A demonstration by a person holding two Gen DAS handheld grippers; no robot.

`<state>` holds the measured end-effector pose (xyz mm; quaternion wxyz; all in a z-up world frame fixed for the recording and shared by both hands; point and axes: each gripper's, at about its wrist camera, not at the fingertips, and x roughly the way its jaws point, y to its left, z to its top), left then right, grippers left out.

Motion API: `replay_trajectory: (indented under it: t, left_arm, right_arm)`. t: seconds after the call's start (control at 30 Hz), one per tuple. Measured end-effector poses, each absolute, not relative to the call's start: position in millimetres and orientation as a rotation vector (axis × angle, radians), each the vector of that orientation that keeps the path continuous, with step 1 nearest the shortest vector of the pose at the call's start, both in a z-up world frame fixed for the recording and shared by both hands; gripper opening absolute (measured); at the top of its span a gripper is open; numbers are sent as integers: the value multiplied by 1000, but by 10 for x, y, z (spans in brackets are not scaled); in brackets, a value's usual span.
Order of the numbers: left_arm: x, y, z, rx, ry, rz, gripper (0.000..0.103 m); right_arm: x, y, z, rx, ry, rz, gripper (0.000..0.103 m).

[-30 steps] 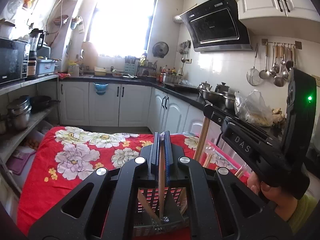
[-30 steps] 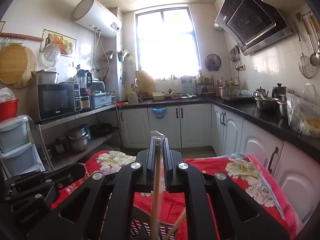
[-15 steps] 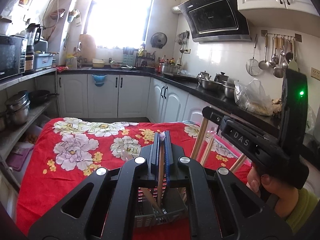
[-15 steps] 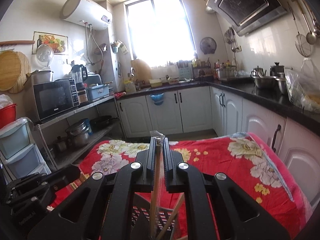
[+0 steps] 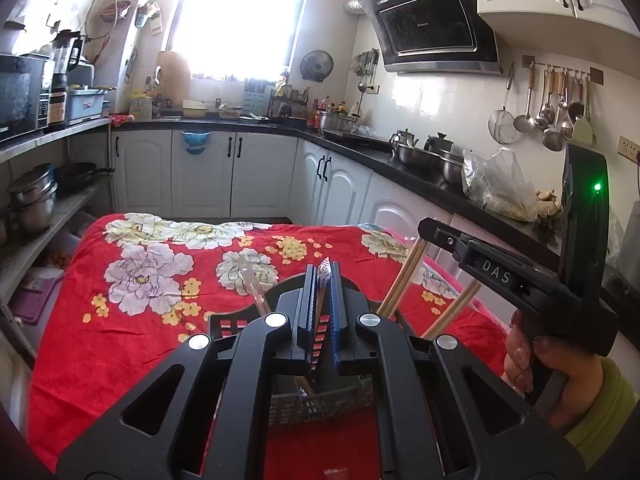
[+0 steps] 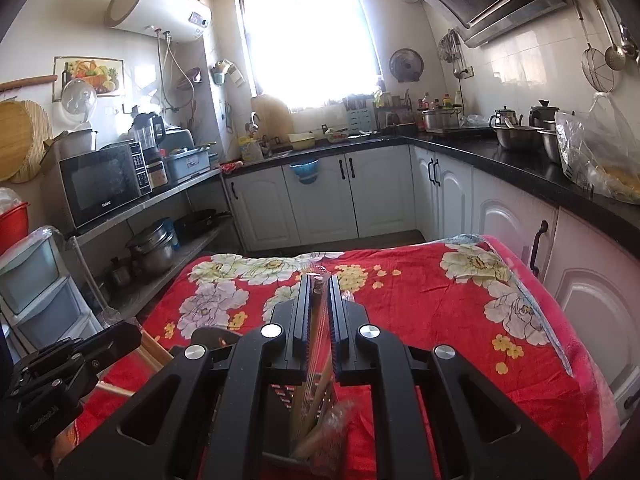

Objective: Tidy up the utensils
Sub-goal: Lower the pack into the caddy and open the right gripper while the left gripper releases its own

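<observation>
My left gripper is nearly shut, with only a clear wrapper tip showing between its jaws, above a black slotted utensil basket. A wrapped chopstick leans in the basket at left. My right gripper shows in the left wrist view, shut on wooden chopsticks that reach down into the basket. In the right wrist view the right gripper is shut on the wrapped chopsticks, which point down into the basket. The left gripper's body shows at lower left.
The basket stands on a table under a red floral cloth. White cabinets with a black counter run behind and to the right, holding pots and a plastic bag. Shelves with a microwave and pots are at the left.
The wooden chopstick that was between my left jaws is gone from them; a wrapped one now leans in the basket. Both cameras have tilted down towards the table.
</observation>
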<state>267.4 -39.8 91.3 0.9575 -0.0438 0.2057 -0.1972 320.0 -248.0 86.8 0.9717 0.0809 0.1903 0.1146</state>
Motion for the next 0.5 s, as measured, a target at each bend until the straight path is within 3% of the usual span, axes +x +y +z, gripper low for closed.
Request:
replay_trajectory:
  t: [0.37,0.5]
  left_arm:
    - [2568,-331,871,-109,467,-398,31]
    - [2538,-318,878,-118,474,-403,34]
  right_arm:
    - [3085,-2539,883,146,430,246,10]
    - [3038,-2564,883,147,438,246,13]
